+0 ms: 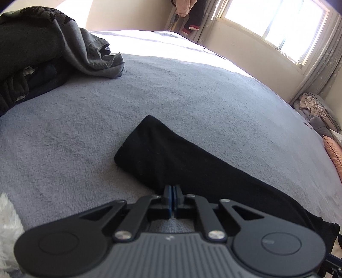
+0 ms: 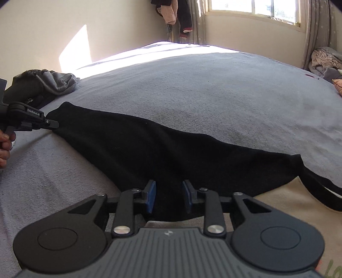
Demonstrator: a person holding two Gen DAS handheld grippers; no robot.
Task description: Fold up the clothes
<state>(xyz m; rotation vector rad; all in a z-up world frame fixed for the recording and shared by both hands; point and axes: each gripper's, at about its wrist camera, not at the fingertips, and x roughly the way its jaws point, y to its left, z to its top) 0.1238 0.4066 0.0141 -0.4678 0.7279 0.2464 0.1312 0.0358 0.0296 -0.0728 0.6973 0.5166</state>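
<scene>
Both views are fisheye cameras, 1 mounted behind the fingers of each hand-held gripper, looking forward and tilted down.

Left wrist view: set low and close over the grey bed cover, facing along the black garment toward the window.

Right wrist view: set at the near bed edge, close above the same black garment, facing the window. The left gripper enters at its left border.

Shared by the 2 views: bed cover, black garment, grey clothes pile, window wall.
</scene>
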